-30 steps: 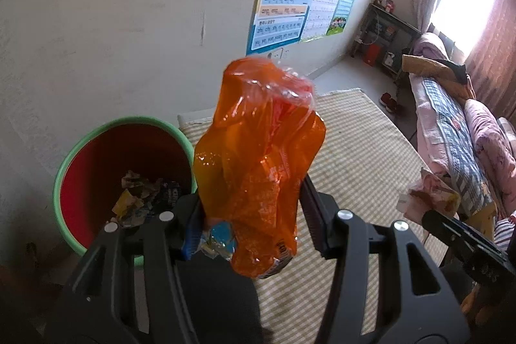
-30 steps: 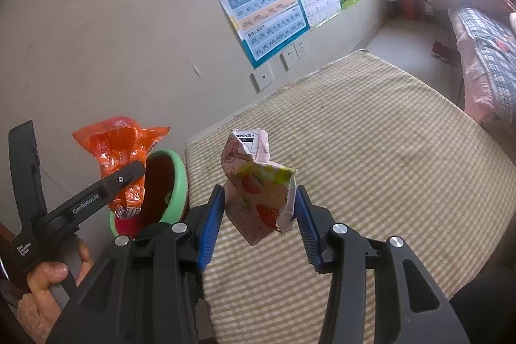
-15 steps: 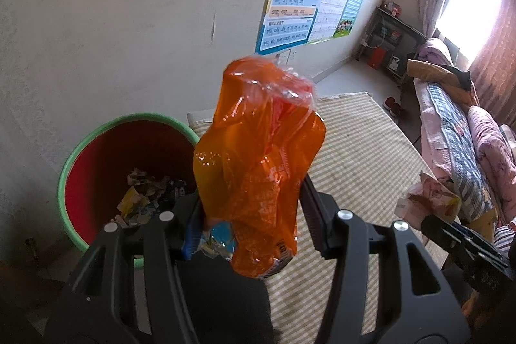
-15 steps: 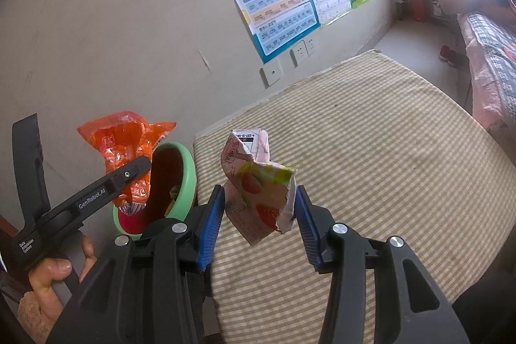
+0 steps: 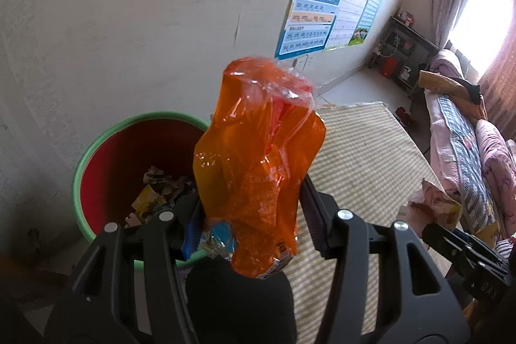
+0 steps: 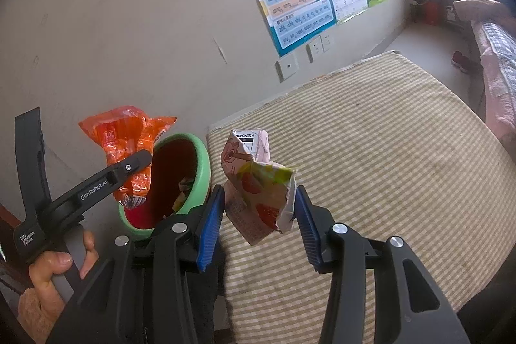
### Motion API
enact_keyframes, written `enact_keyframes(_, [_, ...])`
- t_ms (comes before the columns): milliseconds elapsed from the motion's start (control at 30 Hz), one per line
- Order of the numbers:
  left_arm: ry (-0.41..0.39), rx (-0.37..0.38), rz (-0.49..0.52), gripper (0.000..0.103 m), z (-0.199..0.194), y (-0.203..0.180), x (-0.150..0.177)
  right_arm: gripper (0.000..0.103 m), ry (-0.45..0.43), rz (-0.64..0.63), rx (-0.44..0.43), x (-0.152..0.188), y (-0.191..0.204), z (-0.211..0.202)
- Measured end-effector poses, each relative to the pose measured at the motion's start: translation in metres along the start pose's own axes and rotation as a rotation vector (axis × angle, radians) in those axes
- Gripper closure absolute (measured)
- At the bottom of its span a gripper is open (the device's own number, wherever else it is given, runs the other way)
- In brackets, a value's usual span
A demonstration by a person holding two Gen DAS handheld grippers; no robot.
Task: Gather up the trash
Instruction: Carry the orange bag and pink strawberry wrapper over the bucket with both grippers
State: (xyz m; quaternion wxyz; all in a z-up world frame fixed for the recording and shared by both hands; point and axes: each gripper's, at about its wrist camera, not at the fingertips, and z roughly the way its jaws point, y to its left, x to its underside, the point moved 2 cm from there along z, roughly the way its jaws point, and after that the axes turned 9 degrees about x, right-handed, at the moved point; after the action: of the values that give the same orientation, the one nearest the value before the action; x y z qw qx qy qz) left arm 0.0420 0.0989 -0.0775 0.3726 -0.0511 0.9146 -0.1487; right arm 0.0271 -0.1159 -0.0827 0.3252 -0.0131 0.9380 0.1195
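Left gripper (image 5: 248, 208) clamps an orange wrapper (image 5: 258, 157) just short of the bin (image 5: 96, 147), presumably for dropping. Right gripper (image 6: 258, 215) pinches a crushed carton (image 6: 258, 182) over the checked mat (image 6: 371, 134), awaiting its turn.

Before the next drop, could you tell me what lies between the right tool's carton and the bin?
Nothing lies between them. In the right wrist view, only a strip of checked mattress edge separates the crushed carton, held in the right tool, from the green-rimmed bin.
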Motion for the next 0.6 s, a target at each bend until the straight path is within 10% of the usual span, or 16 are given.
enact_keyframes(600, [-0.017,-0.104,-0.075,0.052,-0.015,0.061,-0.003,0.059,0.034,-0.075,-0.049,-0.013,0.042,0.027])
